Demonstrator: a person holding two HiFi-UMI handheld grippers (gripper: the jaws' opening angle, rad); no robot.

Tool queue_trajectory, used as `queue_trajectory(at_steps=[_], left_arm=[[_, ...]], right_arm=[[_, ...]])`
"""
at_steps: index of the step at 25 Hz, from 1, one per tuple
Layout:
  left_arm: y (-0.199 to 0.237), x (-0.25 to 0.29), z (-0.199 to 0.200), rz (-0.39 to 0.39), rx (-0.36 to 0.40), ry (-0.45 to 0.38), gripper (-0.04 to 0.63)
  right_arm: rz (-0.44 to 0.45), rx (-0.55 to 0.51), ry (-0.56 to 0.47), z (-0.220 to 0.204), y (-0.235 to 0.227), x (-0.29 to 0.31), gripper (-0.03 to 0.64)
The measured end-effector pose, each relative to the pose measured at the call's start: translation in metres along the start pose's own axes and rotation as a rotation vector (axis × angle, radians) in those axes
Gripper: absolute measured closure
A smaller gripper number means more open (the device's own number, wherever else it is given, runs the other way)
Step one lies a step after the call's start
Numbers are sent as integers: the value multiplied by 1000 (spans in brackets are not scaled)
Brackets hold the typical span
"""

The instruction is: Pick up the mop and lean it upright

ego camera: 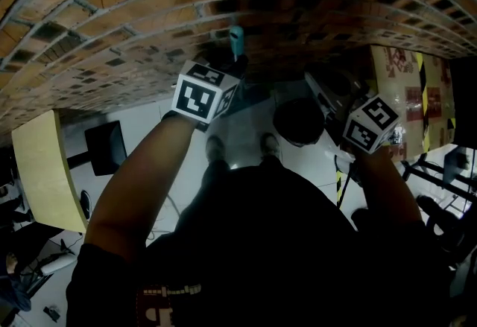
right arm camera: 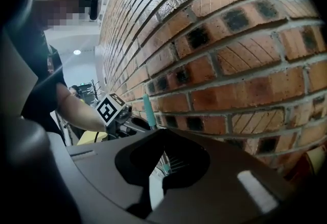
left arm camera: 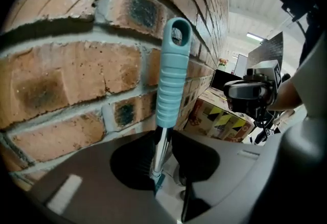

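The mop stands upright against the brick wall (left arm camera: 66,65). Its ribbed teal handle (left arm camera: 173,70) has a hanging hole at the top, and in the head view its tip (ego camera: 237,41) touches the bricks. My left gripper (left arm camera: 163,139) is shut on the bare metal shaft (left arm camera: 160,152) just below the teal grip, with a dark pad on each side. In the head view the left gripper (ego camera: 227,68) is right at the wall. My right gripper (right arm camera: 158,159) is off to the right, away from the mop, open with nothing between its pads. From there the teal handle (right arm camera: 147,108) shows in the distance.
Cardboard boxes with black and yellow stripes (left arm camera: 214,116) stand along the wall to the right. A pale board (ego camera: 45,169) and a black panel (ego camera: 104,147) are to the left. A dark round object (ego camera: 298,121) lies by the person's feet (ego camera: 238,145). Stands and cables (ego camera: 440,184) crowd the right.
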State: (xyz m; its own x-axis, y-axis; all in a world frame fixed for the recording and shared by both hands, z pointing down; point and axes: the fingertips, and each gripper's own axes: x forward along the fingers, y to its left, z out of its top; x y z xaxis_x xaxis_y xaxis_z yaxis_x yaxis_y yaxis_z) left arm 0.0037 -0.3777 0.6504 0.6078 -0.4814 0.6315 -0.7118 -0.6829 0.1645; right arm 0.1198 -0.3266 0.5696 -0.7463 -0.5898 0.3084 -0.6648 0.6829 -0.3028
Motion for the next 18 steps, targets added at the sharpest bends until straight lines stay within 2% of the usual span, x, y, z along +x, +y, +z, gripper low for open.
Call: queue_trajectory(at_steps=[4, 7, 12, 18], left_arm=[[15, 2, 4, 33, -76, -16, 495], [17, 7, 2, 24, -126, 6, 495], [19, 16, -11, 25, -168, 48, 486], [19, 11, -14, 27, -192, 39, 466]], right_arm=[[3, -3, -2, 4, 1, 0, 601], [1, -1, -6, 8, 0, -2, 601], [3, 6, -6, 8, 0, -2, 601], [7, 10, -3, 7, 1, -2, 601]])
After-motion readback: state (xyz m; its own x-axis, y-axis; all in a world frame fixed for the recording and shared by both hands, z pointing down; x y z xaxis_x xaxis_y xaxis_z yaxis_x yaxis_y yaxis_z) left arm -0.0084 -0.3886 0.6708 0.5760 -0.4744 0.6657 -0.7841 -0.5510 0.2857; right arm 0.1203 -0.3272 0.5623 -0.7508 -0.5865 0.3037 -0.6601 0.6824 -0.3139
